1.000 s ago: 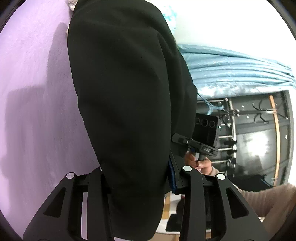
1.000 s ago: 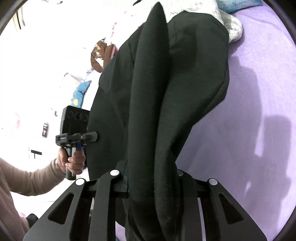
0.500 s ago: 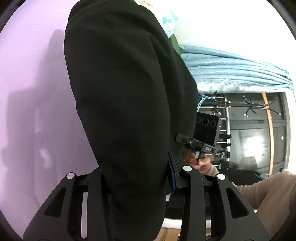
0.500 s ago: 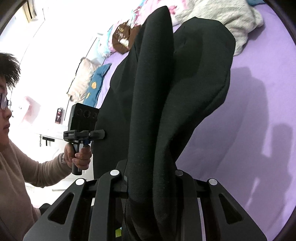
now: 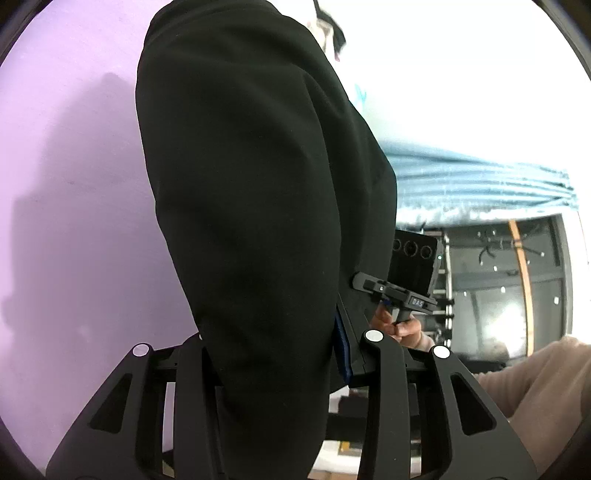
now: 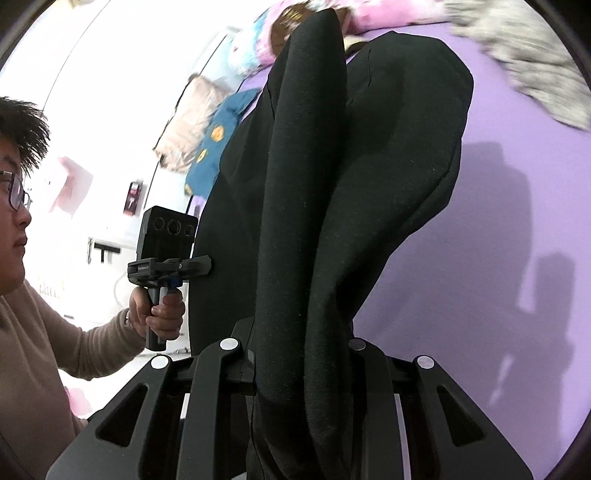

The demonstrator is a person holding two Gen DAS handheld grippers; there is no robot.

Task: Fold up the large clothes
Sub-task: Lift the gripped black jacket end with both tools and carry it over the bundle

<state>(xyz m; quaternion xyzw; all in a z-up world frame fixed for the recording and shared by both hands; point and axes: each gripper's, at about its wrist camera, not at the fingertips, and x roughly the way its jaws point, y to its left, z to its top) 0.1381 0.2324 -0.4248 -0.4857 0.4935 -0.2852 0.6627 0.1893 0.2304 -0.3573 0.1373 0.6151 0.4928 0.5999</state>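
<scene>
Both grippers are pinching the big black fabric garment [image 5: 251,206] and holding it up over the purple bedsheet [image 5: 74,184]. Left gripper [image 5: 280,354] jaws are clamped on one bunched edge, right gripper [image 6: 295,354] jaws on the other fold.

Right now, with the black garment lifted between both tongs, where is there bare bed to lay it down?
Bare purple bedspread lies right of the black garment, bordered at the far end by a grey garment; the left wrist view shows more bare purple on the garment's left. It is crowded at the head, with the blue cushion and pink bedding.
</scene>
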